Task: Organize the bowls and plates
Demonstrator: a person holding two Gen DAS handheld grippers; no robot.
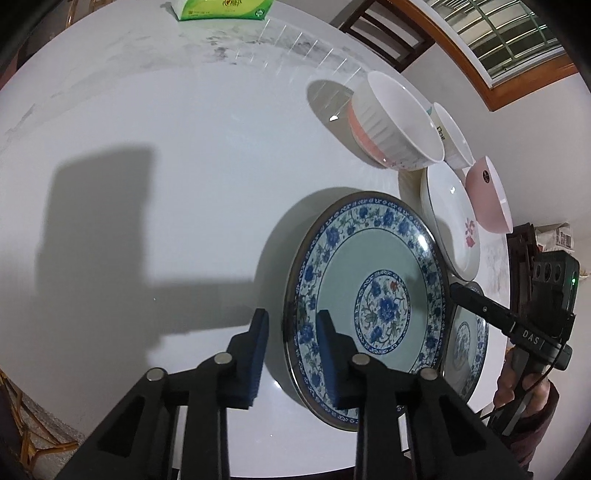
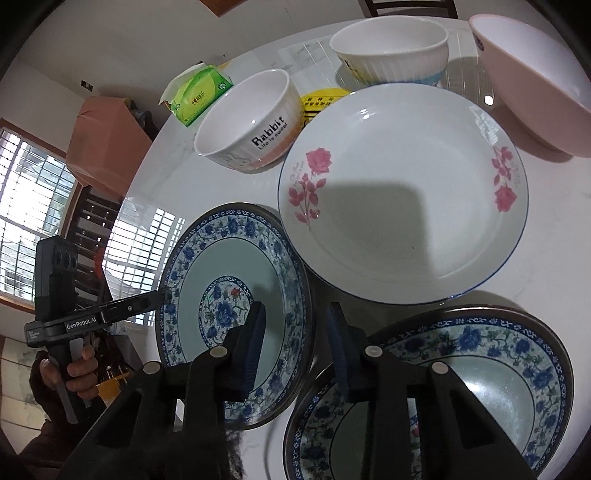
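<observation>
A blue-flowered plate (image 1: pixel 373 295) lies on the white table (image 1: pixel 166 147). My left gripper (image 1: pixel 291 332) is open and straddles its left rim, one finger (image 1: pixel 258 350) outside and one over the plate. In the right wrist view the same plate (image 2: pixel 236 295) lies at the left, a second blue-flowered plate (image 2: pixel 480 369) at the lower right, and a white rose plate (image 2: pixel 402 192) behind. My right gripper (image 2: pixel 295 332) is open and straddles the first plate's right rim. The left gripper (image 2: pixel 147 301) reaches that plate's left edge.
A white ribbed bowl (image 1: pixel 399 122) nested in a pink one, a Rabbit bowl (image 2: pixel 251 122), another white bowl (image 2: pixel 391 51) and a pink bowl (image 2: pixel 532 77) stand behind the plates. A green tissue pack (image 2: pixel 199 94) lies farther back. A chair (image 1: pixel 384 33) stands beyond the table.
</observation>
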